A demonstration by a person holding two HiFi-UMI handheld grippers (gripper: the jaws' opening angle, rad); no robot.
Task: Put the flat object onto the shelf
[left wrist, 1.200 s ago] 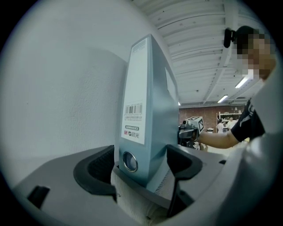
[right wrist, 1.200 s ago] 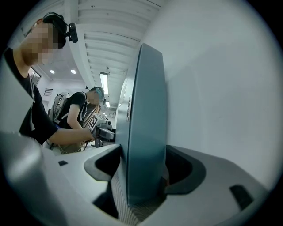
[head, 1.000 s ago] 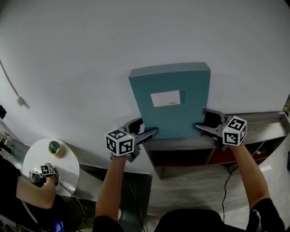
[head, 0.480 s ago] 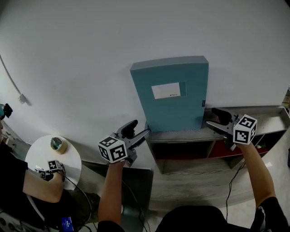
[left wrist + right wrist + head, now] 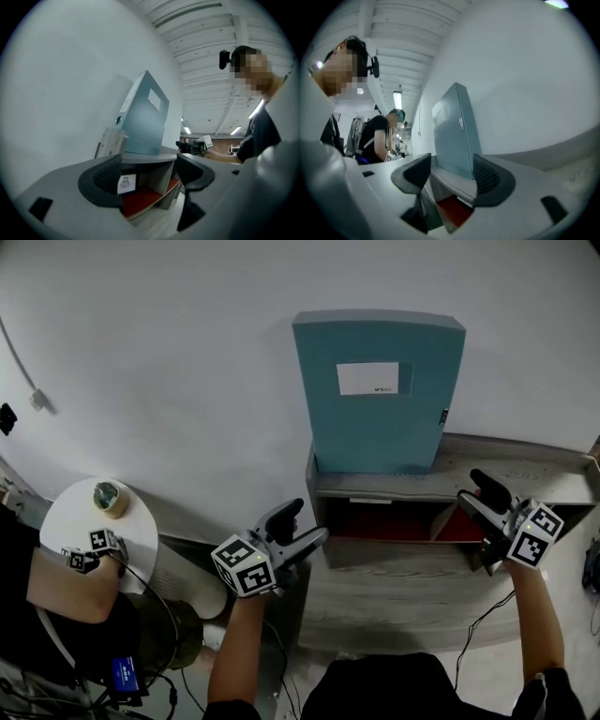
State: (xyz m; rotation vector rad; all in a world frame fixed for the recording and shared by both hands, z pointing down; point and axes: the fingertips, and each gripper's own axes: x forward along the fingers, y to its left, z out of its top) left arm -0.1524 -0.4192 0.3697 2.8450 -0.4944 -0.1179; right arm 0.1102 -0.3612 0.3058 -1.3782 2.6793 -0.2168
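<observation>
Blue folder (image 5: 375, 427) stands on the shelf (image 5: 525, 474), job looks done; left gripper (image 5: 305, 521) gapes empty, right gripper (image 5: 467, 486) empty too, jaws just narrowing.

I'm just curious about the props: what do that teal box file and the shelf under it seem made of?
Teal box file: likely plastic or coated board; even matte colour, crisp edges, stuck-on white label. Shelf: wood or wood-look laminate; pale grey with grain streaks, dull finish. Its compartment floor looks painted or lined red.
</observation>
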